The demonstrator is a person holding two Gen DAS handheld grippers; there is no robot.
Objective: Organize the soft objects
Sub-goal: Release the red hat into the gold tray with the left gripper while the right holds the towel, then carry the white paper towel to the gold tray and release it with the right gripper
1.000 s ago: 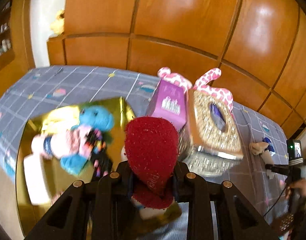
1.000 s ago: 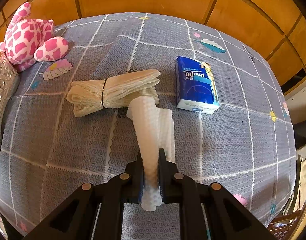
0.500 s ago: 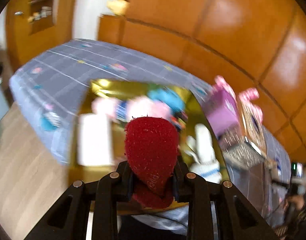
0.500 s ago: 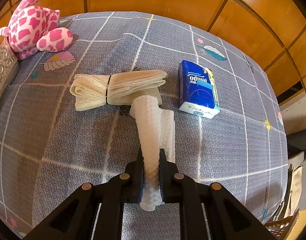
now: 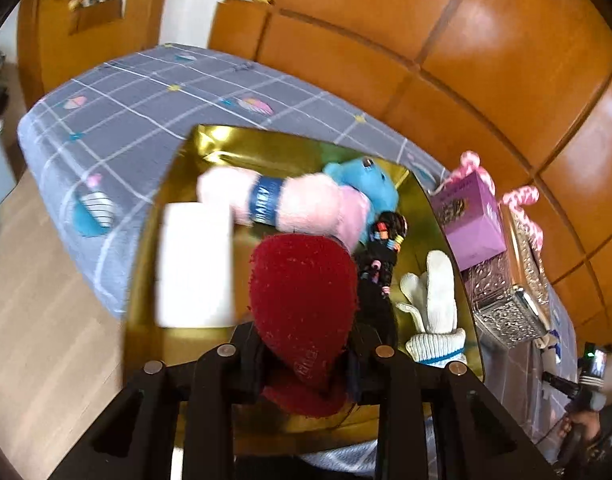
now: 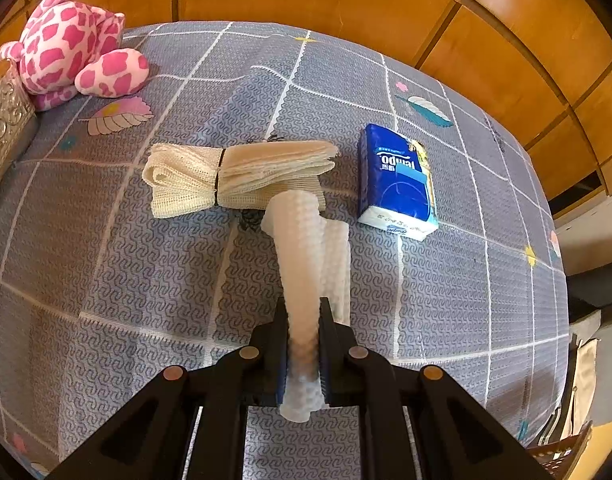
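Both grippers are carrying loads: the left gripper (image 5: pixel 304 354), its jaws just easing, is pinching a red plush (image 5: pixel 302 300) over the gold tray (image 5: pixel 442 236), needing release, while the right gripper (image 6: pixel 302 354) is clamping a white cloth (image 6: pixel 302 240).

Your left gripper (image 5: pixel 304 354) points steeply downward, its jaws set a little apart and pressing on a red plush piece (image 5: pixel 302 304); they have just eased slightly wider. Your right gripper (image 6: pixel 303 354) also points steeply downward, jaws nearly together, clamped on a white waffle-textured cloth (image 6: pixel 306 264).
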